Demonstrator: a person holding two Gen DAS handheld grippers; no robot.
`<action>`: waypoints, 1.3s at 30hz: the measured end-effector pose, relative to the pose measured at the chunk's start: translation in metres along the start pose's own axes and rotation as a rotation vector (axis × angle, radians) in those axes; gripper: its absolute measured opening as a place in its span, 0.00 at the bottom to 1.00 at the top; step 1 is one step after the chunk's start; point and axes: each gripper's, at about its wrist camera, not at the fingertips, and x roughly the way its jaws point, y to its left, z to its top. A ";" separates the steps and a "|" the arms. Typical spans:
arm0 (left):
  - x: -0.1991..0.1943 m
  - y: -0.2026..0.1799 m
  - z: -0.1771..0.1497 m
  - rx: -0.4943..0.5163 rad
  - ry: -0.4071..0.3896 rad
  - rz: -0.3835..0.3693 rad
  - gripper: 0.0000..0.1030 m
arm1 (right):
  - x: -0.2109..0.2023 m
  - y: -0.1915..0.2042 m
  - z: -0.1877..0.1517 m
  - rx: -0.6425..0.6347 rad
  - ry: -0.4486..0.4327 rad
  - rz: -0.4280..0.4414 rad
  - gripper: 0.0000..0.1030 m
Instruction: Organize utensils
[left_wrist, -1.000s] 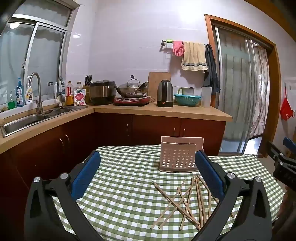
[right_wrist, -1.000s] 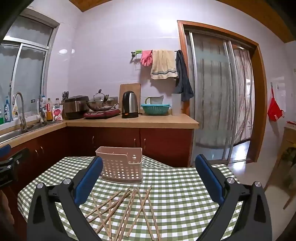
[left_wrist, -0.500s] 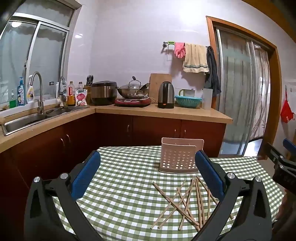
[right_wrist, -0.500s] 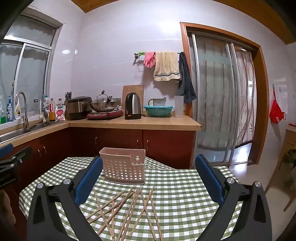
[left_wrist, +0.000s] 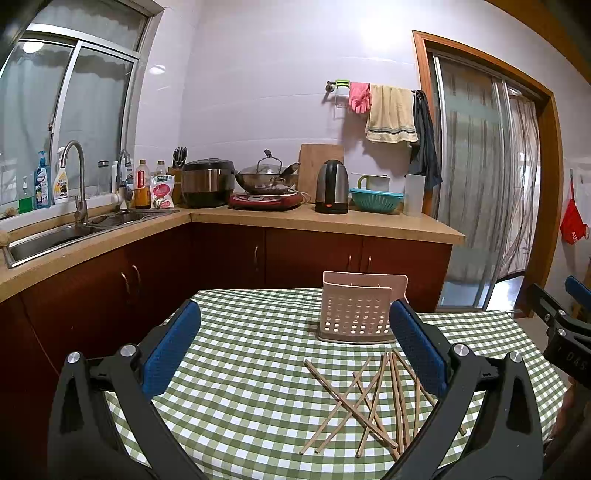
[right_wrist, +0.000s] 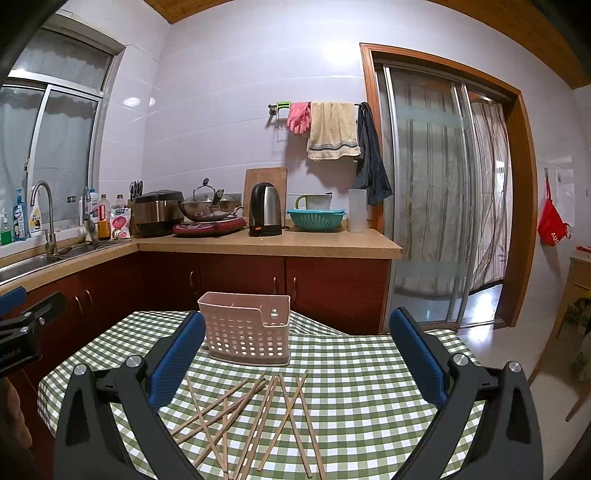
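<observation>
Several wooden chopsticks (left_wrist: 373, 398) (right_wrist: 255, 413) lie scattered and crossed on a green checked tablecloth (left_wrist: 251, 373) (right_wrist: 362, 384). Behind them stands a pale pink perforated utensil holder (left_wrist: 354, 314) (right_wrist: 247, 332), upright and with nothing visible inside. My left gripper (left_wrist: 295, 339) hangs open above the table, left of the chopsticks, nothing between its blue pads. My right gripper (right_wrist: 297, 347) is open too, above and just behind the pile. Each gripper shows at the edge of the other's view.
A kitchen counter (right_wrist: 266, 240) runs behind the table with a kettle (right_wrist: 266, 208), wok (right_wrist: 207, 206), rice cooker (right_wrist: 157, 212) and teal colander (right_wrist: 316, 219). A sink (left_wrist: 62, 236) sits at left. A glass sliding door (right_wrist: 436, 206) stands at right.
Both views have shifted slightly, so the holder and chopsticks sit a little higher and more to the right in the right wrist view. Nothing on the table has moved.
</observation>
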 end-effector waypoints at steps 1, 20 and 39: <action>0.000 0.000 0.000 0.000 0.001 0.000 0.97 | 0.000 0.000 0.000 0.000 0.001 0.001 0.94; 0.002 0.003 -0.003 -0.003 0.007 -0.002 0.97 | 0.001 0.000 0.000 -0.001 0.001 -0.001 0.94; 0.003 0.004 -0.006 -0.005 0.009 0.002 0.97 | 0.001 -0.003 -0.002 -0.001 0.007 0.001 0.94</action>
